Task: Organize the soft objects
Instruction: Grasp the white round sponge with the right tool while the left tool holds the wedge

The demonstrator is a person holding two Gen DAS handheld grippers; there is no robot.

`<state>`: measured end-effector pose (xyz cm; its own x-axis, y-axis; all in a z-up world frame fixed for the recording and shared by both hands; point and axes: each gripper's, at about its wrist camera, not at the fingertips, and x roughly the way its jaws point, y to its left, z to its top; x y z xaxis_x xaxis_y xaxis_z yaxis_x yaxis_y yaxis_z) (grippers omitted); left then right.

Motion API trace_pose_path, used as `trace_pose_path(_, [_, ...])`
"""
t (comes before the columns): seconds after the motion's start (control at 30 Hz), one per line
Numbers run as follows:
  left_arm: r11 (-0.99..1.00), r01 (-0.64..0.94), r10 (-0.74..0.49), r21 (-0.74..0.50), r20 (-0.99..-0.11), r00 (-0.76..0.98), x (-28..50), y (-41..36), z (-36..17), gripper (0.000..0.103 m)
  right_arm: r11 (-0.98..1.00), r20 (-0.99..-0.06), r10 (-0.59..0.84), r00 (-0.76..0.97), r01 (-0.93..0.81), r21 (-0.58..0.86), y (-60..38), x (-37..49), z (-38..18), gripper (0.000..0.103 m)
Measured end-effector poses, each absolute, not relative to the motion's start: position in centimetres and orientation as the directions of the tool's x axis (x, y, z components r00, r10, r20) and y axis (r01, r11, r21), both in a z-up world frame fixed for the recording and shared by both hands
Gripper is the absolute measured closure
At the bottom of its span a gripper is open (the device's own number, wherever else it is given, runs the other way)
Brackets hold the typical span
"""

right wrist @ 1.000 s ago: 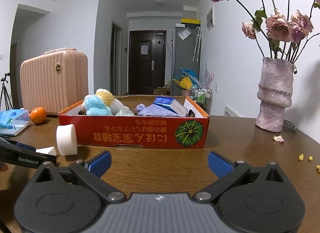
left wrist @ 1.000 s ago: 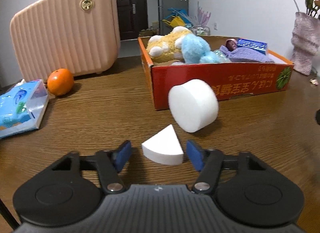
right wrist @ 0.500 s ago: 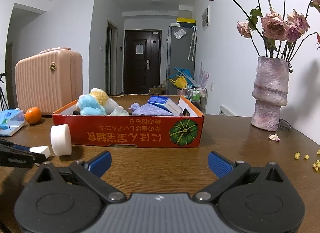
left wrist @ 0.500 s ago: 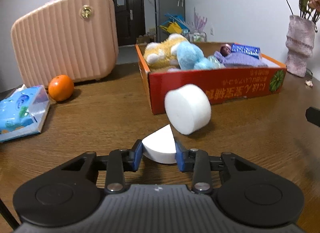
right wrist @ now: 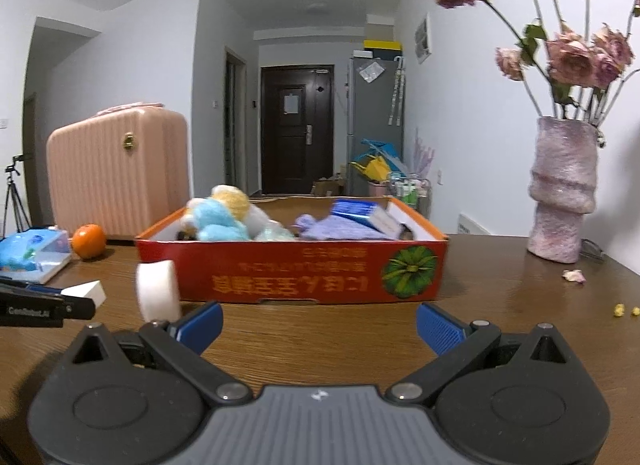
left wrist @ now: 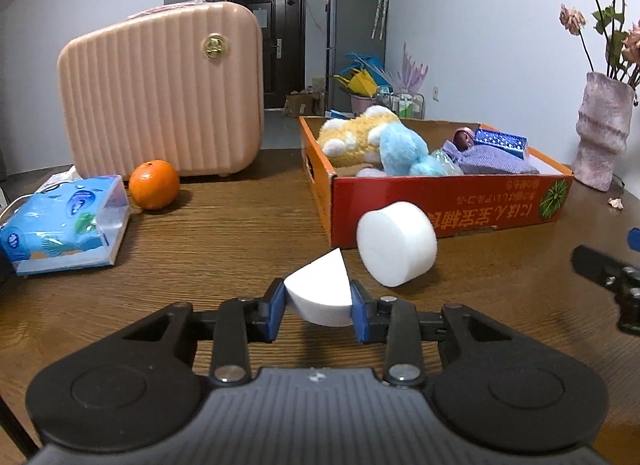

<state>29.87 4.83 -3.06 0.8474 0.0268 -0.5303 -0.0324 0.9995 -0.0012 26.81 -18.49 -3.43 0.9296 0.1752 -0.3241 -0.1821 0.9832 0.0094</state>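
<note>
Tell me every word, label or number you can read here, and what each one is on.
"GenRobot.AI", roughly, small and blurred: white print on the left gripper, seen from the right wrist.
Upside-down East Asian lettering, yellow on red: front wall of the cardboard box; I cannot read it.
Tissue pack: pictures only, no legible text.
Papers on the far door and fridge: too small.

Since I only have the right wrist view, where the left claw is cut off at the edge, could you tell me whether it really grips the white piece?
Observer: Yes. The left claw is shut on the white foam wedge, with one blue pad on each flank.
Operator: Thank you. What shape is it?
Observer: A quarter-round slice, its point aimed toward the white foam cylinder.
Operator: Does my right claw show there?
Observer: The right claw shows only as a dark tip at the far right, apart from the wedge.
</note>
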Motion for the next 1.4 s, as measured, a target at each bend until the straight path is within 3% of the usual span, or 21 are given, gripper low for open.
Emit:
trace_pose_path(0.53, [0.993,-0.117,0.097,-0.009,-0.503,0.859,29.0,8.9,-2.3,0.069,0.950,-0.351,0.302,0.887,-0.310,0.035,-10.1,29.2,-3.5,0.000])
trace_pose_path(1.23, [0.989,-0.146,0.126,-0.002,-0.497,0.859,28.9,10.9,-2.3,0.069,0.957,-0.482,0.282,0.829,-0.282,0.075,-5.2,35.5,-4.9,0.001])
trace_pose_path(1.33, [0.989,-0.147,0.127,-0.001,-0.498,0.858,29.0,10.9,-2.3,0.069,0.958,-0.509,0.268,0.818,-0.283,0.050,-4.6,36.1,-5.0,0.017])
trace_pose_path(1.37, [0.989,-0.147,0.127,-0.001,-0.498,0.858,29.0,10.9,-2.3,0.069,0.956,-0.523,0.272,0.808,-0.291,0.048,-4.5,36.3,-5.1,0.026])
trace_pose_path(1.4, [0.989,-0.147,0.127,0.000,-0.499,0.857,29.0,10.9,-2.4,0.069,0.951,-0.540,0.283,0.792,-0.303,0.053,-4.5,36.5,-5.3,0.044])
